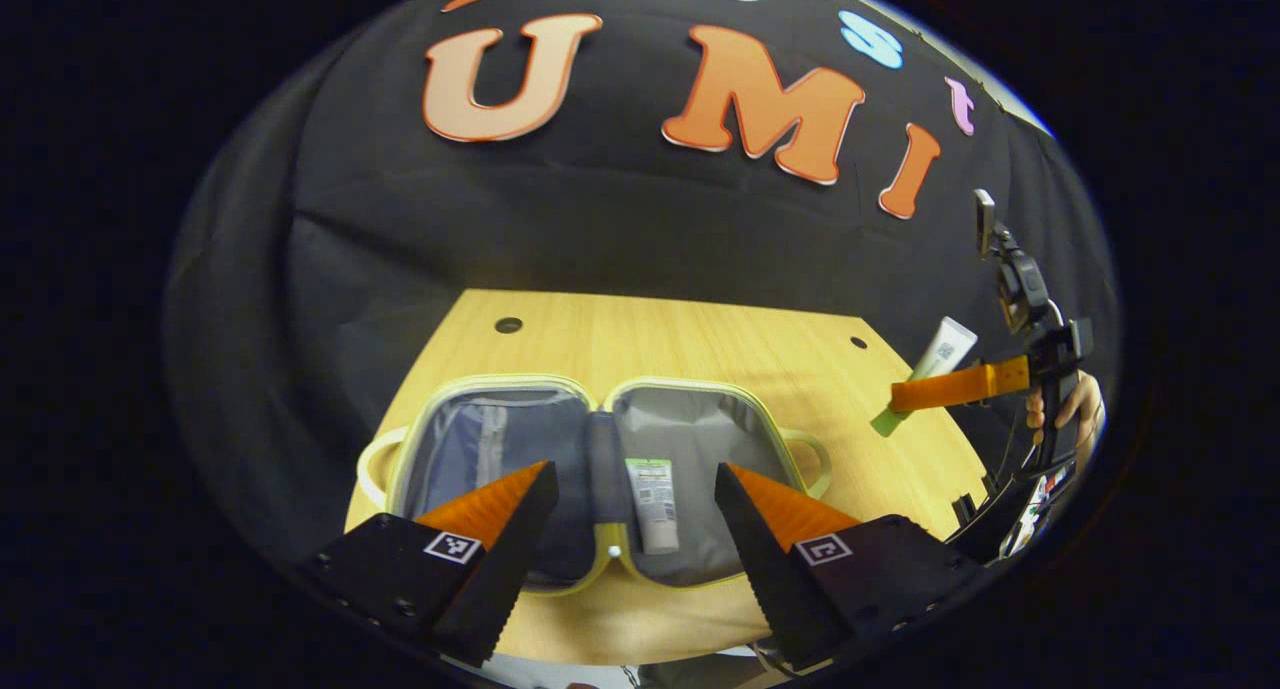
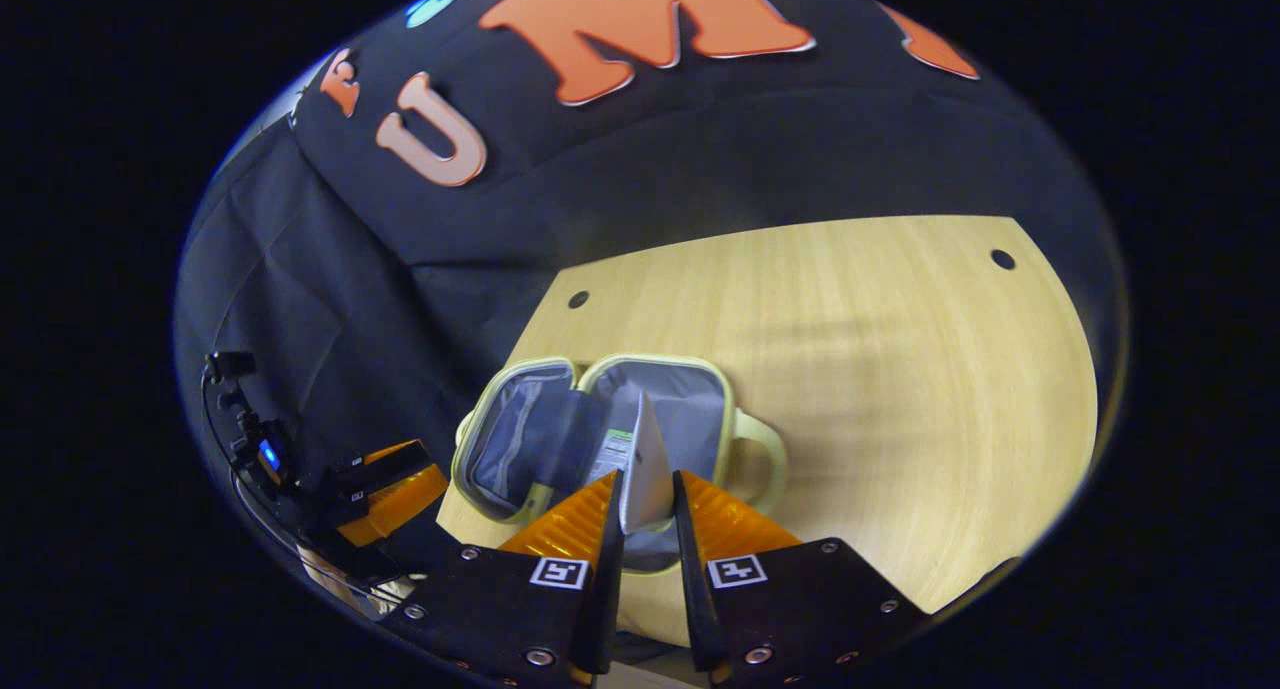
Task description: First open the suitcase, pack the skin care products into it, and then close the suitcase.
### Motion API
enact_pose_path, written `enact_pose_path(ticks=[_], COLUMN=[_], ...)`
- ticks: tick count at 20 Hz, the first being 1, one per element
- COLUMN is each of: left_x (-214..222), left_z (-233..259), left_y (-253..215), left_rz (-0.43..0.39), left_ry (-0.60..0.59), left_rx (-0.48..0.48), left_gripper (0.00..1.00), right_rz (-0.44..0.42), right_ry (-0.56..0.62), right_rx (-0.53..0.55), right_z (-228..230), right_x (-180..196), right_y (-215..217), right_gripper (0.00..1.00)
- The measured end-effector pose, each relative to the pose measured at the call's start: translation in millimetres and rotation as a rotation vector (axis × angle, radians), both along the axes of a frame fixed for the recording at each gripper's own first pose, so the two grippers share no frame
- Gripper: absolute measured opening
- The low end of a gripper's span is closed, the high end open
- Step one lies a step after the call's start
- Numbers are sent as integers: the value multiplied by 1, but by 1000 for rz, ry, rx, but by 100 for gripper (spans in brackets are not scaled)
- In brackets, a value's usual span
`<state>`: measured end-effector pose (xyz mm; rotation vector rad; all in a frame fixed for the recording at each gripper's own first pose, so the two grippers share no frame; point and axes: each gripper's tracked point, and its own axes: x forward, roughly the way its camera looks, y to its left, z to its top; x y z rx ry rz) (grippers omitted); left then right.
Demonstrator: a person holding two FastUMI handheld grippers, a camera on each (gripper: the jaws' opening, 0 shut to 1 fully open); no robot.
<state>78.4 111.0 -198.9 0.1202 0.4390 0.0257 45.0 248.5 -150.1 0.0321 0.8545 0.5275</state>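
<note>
Right jaws: the right gripper (image 2: 645,514) is nearly closed, both fingers pressing on a white tube (image 2: 645,469) that stands up out of the grip, crimped end away from the camera.
Left jaws: the left gripper (image 1: 635,514) is spread wide and holds nothing.
Ahead of right jaws: the open suitcase (image 2: 600,434) lies just beyond and below the fingertips, both halves flat on the desk (image 2: 900,369); the held tube lines up over the half nearer the handle.
Ahead of left jaws: the same suitcase (image 1: 600,459) sits between the spread fingers, and a second tube (image 1: 652,504) lies already in the half to the right of the hinge, its long axis running away from the jaws, parallel to the hinge.
Farther off, left gripper view: the right gripper (image 1: 905,399), held by a hand (image 1: 1070,409), carries the white tube (image 1: 925,374) out to the right, well apart from the case and above the desk.
Deciding relation: the right gripper is the loaded one; the case lies forward and down from it, so the tube likely goes in beside the packed one, laid along the same axis.
Stage: case open, one product in, closing not yet done.
</note>
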Motion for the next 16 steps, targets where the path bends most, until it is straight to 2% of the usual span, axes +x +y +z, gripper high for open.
enact_pose_path(ticks=[2,4,7,8,9,10,11,12,13,16], left_x=[-27,-52,-71,-79,-85,-93,-98,-102,-104,-103], left_z=[16,29,37,35,36,37,38,39,39,34], left_y=[25,47,75,83,93,103,110,113,117,123], left_rz=[22,57,103,118,141,155,170,177,184,188], left_ry=[-60,-106,-154,-160,-167,-170,-169,-167,-167,-155], left_rx=[24,-13,-59,-47,-33,-25,-26,-33,-41,-50], left_gripper=[98,98,98,98,98,98,97,98,98,97], right_rz=[55,79,80,61,58,60,59,56,47,25], right_ry=[-1,44,82,96,97,101,116,137,145,139], right_rx=[-43,-64,-136,-187,-217,-242,-256,-261,-261,-268], right_z=[-5,-23,-64,-79,-91,-99,-104,-109,-113,-116], right_x=[0,-5,1,6,8,9,8,6,6,9], right_y=[27,50,61,51,48,45,43,43,43,41], right_gripper=[30,29,30,24,30,30,36,24,32,41])
